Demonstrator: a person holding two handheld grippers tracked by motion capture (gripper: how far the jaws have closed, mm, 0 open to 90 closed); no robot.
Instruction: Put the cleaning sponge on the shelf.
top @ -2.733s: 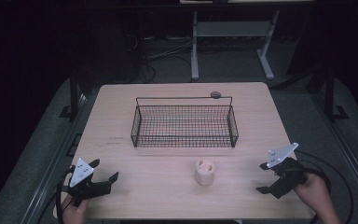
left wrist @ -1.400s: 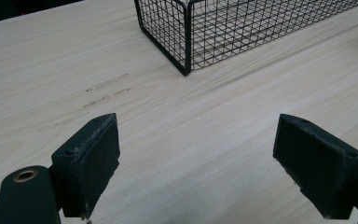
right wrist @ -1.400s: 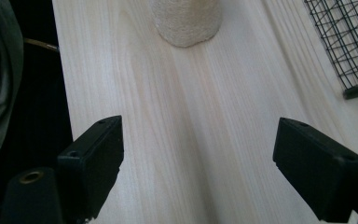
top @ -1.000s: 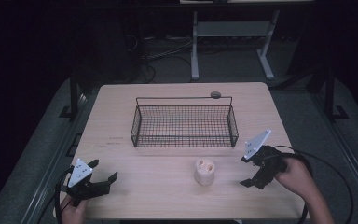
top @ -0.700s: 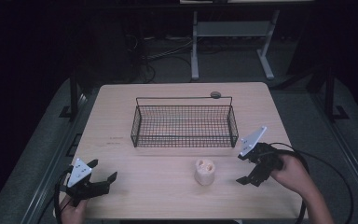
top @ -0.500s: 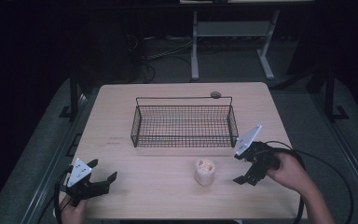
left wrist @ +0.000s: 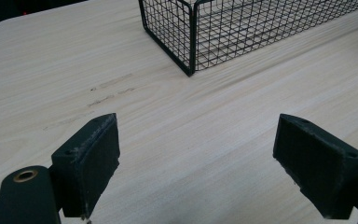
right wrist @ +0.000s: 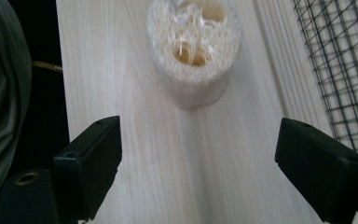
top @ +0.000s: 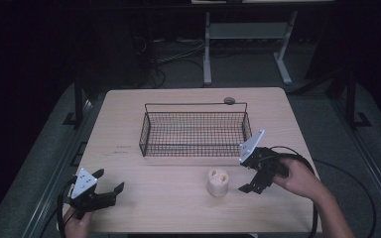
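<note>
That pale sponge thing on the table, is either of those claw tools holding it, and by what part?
No, nothing is held. The right gripper is open, aimed at the loofah piece but short of it. The left gripper is open over bare table.

Right gripper view: the loofah piece (right wrist: 193,51) is blurred and cut off by the top edge; its far rim cannot be assessed. The wire basket (right wrist: 342,65) is cut off at the right edge. A grey sleeve (right wrist: 0,102) is cropped at the left. Left gripper view: the basket's far end runs out at the top. High view: the small round object (top: 229,101) beside the basket's far rim is too small to identify.
</note>
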